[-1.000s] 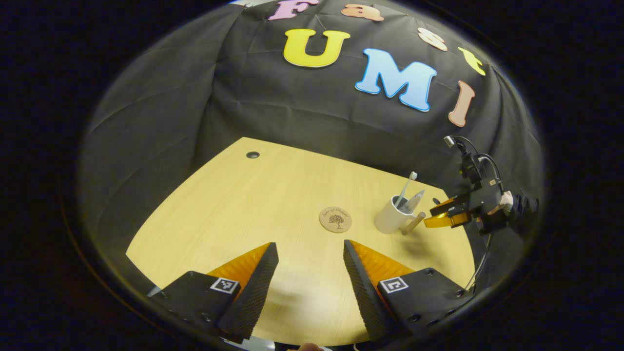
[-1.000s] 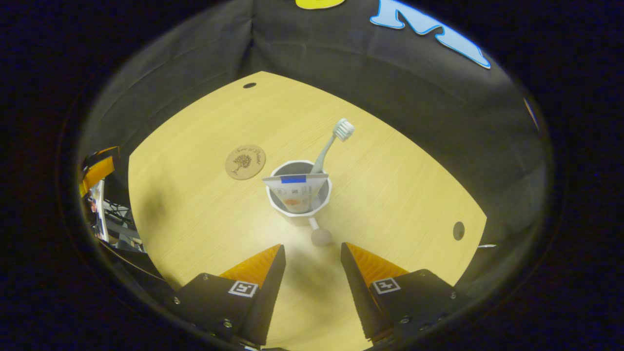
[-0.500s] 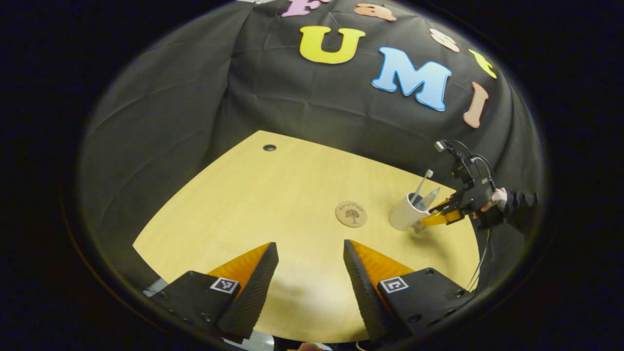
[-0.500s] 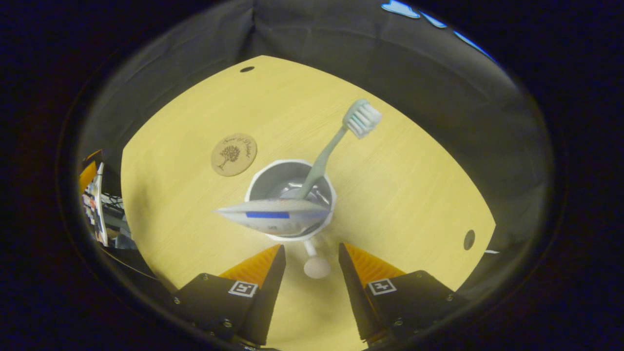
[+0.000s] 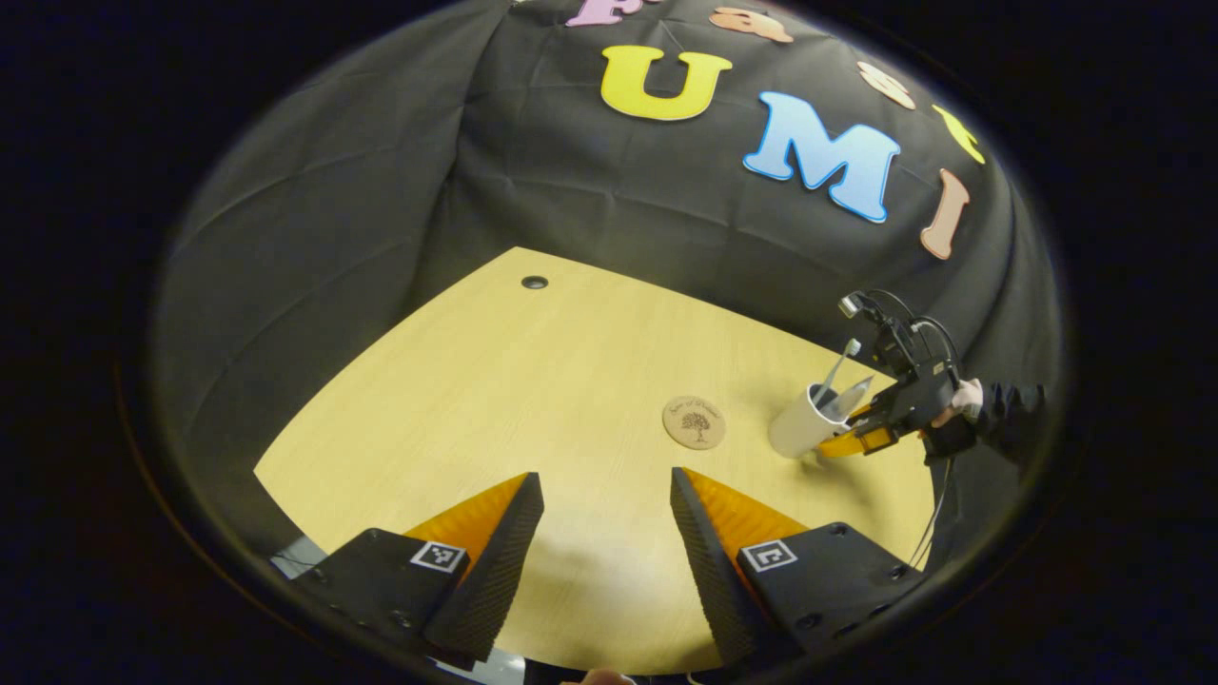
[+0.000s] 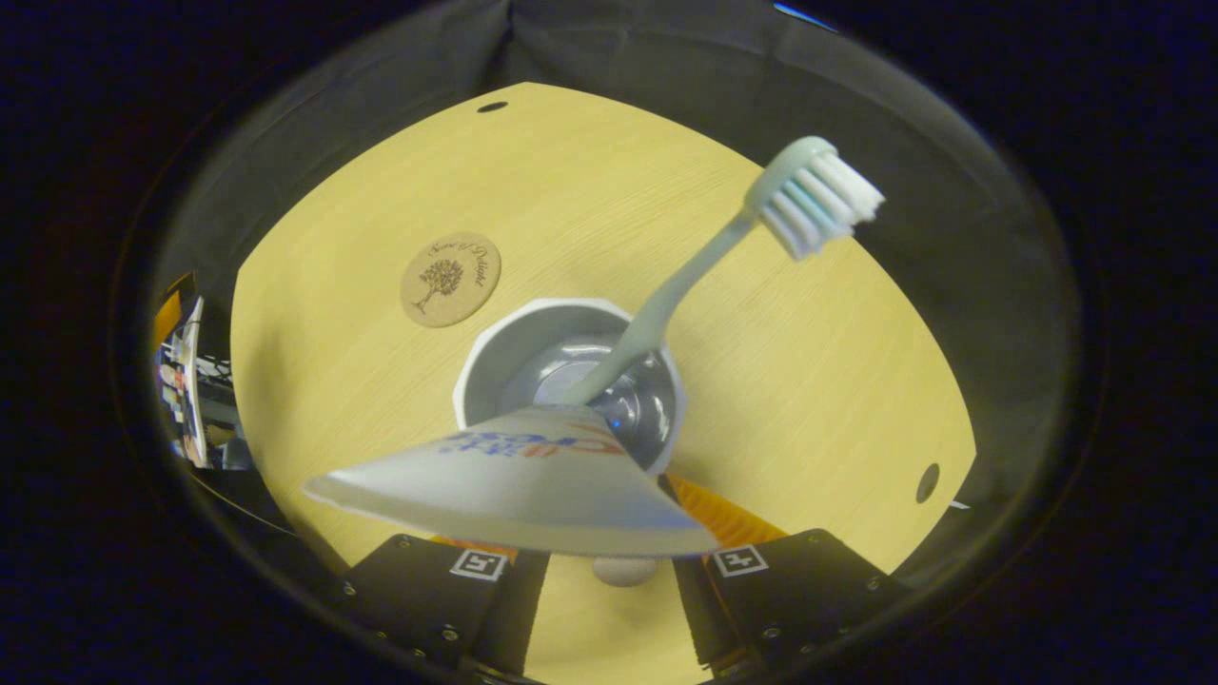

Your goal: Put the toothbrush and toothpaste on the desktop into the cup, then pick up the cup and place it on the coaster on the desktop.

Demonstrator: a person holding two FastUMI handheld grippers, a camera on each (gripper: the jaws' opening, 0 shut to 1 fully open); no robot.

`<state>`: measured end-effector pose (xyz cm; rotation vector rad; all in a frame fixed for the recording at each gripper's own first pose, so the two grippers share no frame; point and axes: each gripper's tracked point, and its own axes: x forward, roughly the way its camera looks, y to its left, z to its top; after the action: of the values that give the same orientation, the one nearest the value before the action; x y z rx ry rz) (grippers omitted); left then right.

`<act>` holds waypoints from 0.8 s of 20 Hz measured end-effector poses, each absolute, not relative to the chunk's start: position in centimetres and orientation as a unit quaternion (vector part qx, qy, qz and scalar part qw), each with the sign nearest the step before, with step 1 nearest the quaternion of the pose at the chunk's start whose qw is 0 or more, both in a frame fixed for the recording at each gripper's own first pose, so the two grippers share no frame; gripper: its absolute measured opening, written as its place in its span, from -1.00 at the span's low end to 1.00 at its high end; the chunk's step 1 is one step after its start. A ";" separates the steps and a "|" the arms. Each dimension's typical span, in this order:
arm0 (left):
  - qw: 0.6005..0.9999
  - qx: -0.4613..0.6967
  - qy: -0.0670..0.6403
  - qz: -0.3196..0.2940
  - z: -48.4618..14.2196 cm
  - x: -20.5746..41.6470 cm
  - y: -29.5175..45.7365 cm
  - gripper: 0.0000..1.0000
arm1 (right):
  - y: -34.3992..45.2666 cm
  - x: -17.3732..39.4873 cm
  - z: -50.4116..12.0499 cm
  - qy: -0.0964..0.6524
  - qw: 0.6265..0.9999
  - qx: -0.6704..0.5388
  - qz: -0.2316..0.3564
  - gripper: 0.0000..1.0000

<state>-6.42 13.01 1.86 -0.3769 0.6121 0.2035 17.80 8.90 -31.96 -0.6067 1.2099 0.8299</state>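
Right tool (image 6: pixel 609 561) has closed in around cup (image 6: pixel 569 381) handle, fingers apart; left tool (image 5: pixel 606 533) spread.

The pale wooden desktop (image 5: pixel 495 381) carries a round coaster (image 5: pixel 694 422) and a white cup (image 5: pixel 797 433).

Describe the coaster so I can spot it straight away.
On the pale wooden desktop, look just beside the white cup that holds the toothbrush and toothpaste. The coaster is the flat brown disc with a small tree printed on it.

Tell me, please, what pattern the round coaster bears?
A dark tree motif on the round brown coaster, clearest in right gripper view.
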 end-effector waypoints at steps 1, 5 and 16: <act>0.930 -0.185 0.301 0.100 1.8 -6.4 12.9 0.87 | 9.0 17.7 -32.2 0.545 0.699 -0.273 0.373 0.26; 0.927 -0.184 0.311 0.099 1.0 -6.4 12.6 0.80 | 9.3 17.8 -32.7 0.545 0.699 -0.273 0.375 0.25; 0.925 -0.187 0.313 0.105 0.8 -5.8 12.4 0.80 | 9.9 16.5 -32.3 0.535 0.723 -0.259 0.353 0.22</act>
<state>-5.83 12.41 0.75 -0.3842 0.6428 0.2162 16.53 9.90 -32.26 -0.5714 1.1813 0.7797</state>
